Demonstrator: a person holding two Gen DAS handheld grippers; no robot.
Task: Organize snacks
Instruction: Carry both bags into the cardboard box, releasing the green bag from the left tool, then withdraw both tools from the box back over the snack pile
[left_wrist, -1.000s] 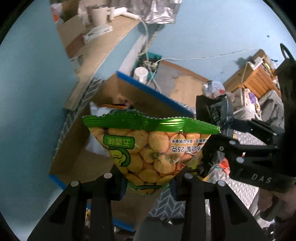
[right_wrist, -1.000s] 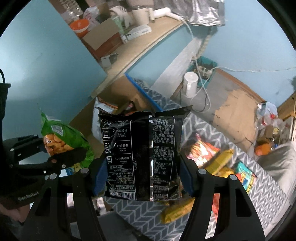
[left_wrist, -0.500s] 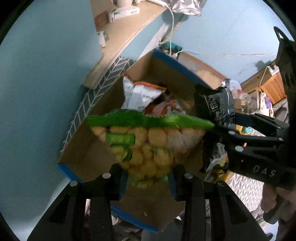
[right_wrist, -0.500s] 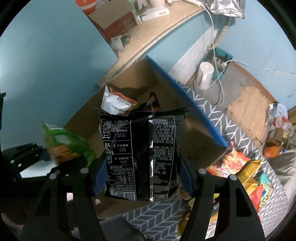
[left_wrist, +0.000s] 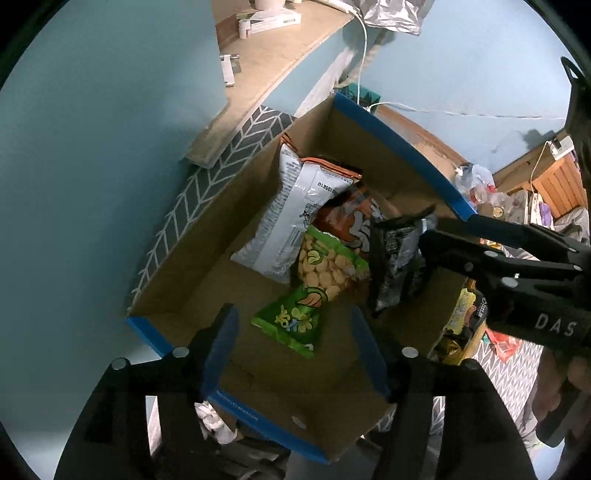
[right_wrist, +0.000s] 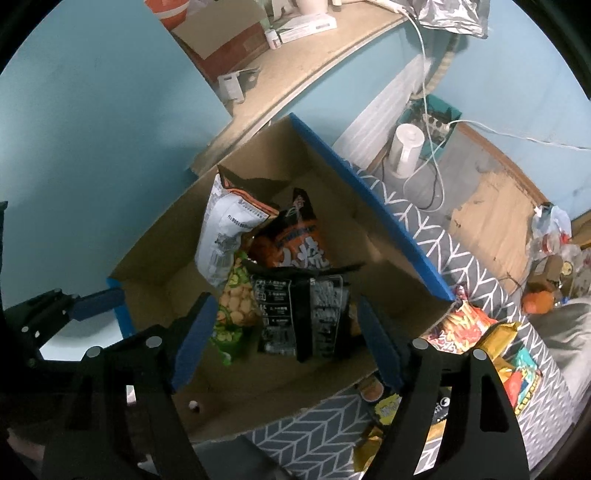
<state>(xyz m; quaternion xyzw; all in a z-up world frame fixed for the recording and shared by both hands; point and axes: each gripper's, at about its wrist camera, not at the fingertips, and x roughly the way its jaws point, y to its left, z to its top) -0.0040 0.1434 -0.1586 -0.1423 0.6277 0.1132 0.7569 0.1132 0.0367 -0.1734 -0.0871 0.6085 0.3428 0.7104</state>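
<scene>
Both wrist cams steeply down, close over shared cardboard box, prob. side by side.

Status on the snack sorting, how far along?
Done: four bags sit in the cardboard box, including the green bag and black bag. In hand: nothing; left gripper and right gripper have just been opening, jaws clear of both. Left: loose snacks on the grey patterned cloth.
</scene>
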